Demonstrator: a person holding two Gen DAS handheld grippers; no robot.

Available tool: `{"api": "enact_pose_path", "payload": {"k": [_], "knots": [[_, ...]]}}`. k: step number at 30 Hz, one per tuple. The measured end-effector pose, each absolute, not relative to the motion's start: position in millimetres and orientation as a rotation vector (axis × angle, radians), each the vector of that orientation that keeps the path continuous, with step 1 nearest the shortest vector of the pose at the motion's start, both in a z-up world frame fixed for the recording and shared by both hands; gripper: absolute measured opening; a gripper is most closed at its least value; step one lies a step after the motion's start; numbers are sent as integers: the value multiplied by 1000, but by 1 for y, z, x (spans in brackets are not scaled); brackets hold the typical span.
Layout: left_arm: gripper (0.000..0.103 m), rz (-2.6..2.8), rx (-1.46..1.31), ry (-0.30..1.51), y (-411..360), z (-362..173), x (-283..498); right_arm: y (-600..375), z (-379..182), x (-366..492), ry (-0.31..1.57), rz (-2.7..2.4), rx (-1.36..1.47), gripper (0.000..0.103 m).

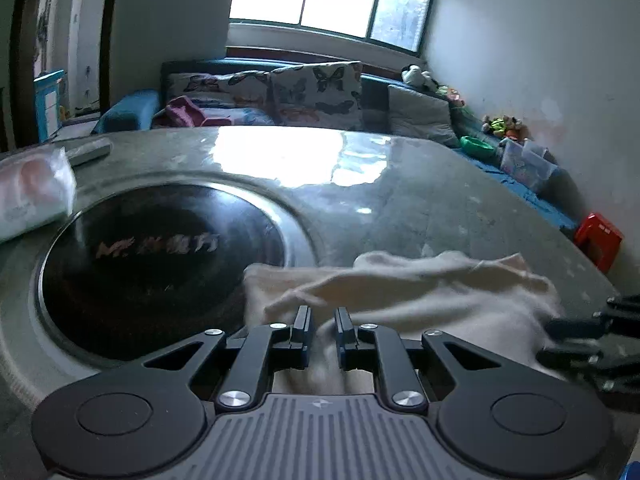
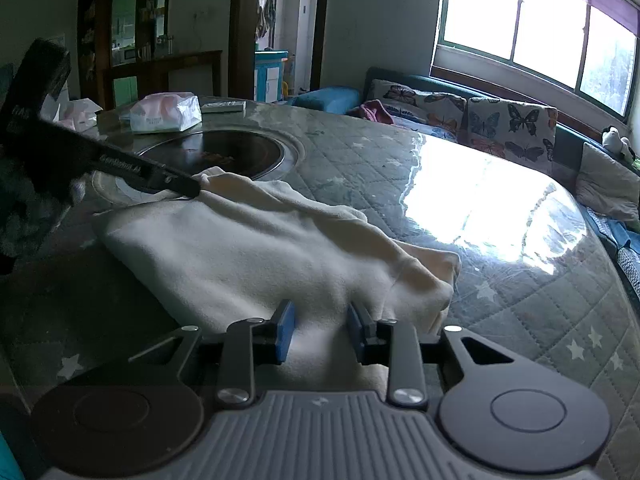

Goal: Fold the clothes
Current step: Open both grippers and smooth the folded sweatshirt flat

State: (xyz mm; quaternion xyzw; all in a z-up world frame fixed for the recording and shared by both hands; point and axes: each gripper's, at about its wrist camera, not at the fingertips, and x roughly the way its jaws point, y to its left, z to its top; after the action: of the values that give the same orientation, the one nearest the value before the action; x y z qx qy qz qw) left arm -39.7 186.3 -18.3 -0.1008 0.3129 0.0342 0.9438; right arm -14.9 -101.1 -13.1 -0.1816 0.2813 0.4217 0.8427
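A cream garment (image 2: pixel 256 248) lies half folded on the quilted table (image 2: pixel 500 300) beside a dark round hotplate (image 1: pixel 160 264). The left gripper (image 1: pixel 323 322) pinches its far edge, while the right gripper (image 2: pixel 320 320) stands parted over the near edge, clasping nothing.

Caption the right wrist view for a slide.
Right gripper open over a cream garment on the quilted table; left gripper at its far edge.
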Motion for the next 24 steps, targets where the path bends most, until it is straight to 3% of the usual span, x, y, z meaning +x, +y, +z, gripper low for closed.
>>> {"api": "enact_pose_path", "payload": {"k": [11, 24], "knots": [[16, 74, -196, 697, 194, -24, 5, -99, -12, -12, 604, 889, -378, 32], [25, 84, -241, 638, 190, -6, -59, -80, 9, -20, 561, 938, -403, 46]]}}
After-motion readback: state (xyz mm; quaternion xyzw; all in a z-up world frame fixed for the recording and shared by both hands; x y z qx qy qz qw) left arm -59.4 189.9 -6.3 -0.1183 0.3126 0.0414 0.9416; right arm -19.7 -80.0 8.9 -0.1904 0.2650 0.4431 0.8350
